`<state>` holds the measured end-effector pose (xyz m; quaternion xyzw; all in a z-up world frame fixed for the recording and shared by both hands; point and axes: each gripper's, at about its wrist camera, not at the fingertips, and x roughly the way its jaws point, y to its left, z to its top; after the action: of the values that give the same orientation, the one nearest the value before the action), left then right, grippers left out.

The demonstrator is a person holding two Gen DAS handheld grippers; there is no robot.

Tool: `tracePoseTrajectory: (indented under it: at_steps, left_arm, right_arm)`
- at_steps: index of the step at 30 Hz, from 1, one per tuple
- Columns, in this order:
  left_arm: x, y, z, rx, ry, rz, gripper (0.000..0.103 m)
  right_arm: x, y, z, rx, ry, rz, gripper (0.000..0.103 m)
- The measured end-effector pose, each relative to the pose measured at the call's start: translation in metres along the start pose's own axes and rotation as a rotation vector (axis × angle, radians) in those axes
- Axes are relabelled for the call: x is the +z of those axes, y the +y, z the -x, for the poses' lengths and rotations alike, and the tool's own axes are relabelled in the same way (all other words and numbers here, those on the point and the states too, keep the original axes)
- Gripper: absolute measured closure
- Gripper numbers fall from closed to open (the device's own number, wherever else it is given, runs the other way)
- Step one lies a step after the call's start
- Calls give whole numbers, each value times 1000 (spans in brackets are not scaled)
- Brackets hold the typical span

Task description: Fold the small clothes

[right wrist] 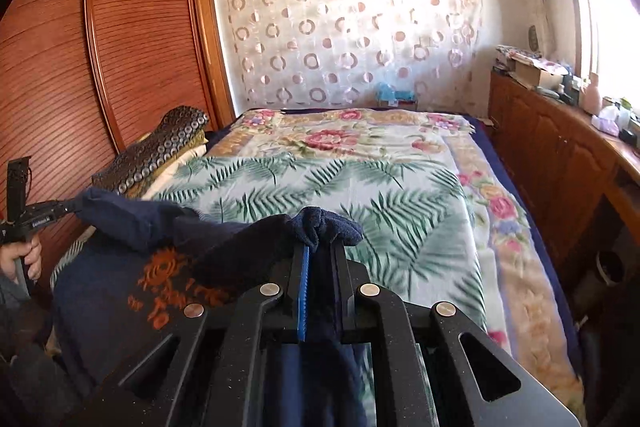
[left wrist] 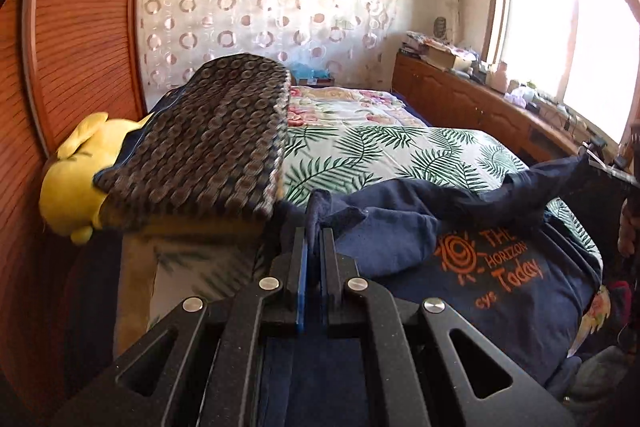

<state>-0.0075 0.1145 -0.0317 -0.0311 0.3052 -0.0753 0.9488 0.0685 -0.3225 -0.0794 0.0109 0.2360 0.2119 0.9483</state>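
Bed [right wrist: 472,163]: carries everything, covered edge to edge.
Floral blanket [right wrist: 344,131]: spread over the far half.
Palm-leaf sheet [right wrist: 360,195]: lies over the near half.
Navy sweatshirt [left wrist: 520,287]: rumpled on the near end, orange print up.
Patterned cushion [left wrist: 216,135]: on the left side, beside a yellow plush toy [left wrist: 76,179].

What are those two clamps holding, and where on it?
Both hold one navy sweatshirt: left gripper and right gripper each have their jaws shut on a bunched bit of its edge.

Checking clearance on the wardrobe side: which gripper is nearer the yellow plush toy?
Left. The left gripper, clamping the navy shirt, sits just beside the yellow plush toy. The right gripper holds the shirt's far end.
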Motion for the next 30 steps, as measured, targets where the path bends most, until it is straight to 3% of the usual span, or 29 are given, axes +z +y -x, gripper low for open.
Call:
tracePoseTrajectory:
  at_steps: [11,15,19,20,24,26,27,30]
  left_arm:
    - [-12,15,54,3,-59,74,97]
    - [-23,15,63,0,-24,58,97]
    - [-40,11,47,32,49,4,94]
    - [-43,11,45,38,59,1,93]
    - [-43,11,37,28,72,-9,69]
    - [-38,10,37,34,61,-21,59]
    - [-36,9,37,39,59,-25,56]
    - [-25,10,37,49,41,-38,25]
  right_arm:
    - [-7,4,59,-7,49,-7,94]
    - [-14,8,69,18,93,12,94]
    - [-31,9,52,-2,187,46,93]
    - [-33,8,46,-4,204,40,89]
    - [-27,0,46,-28,206,30,80]
    - [-19,-1,48,-46,185,50,65]
    - [-16,0,49,-51,176,57,62]
    - [0,-2,54,-64,139,71,58]
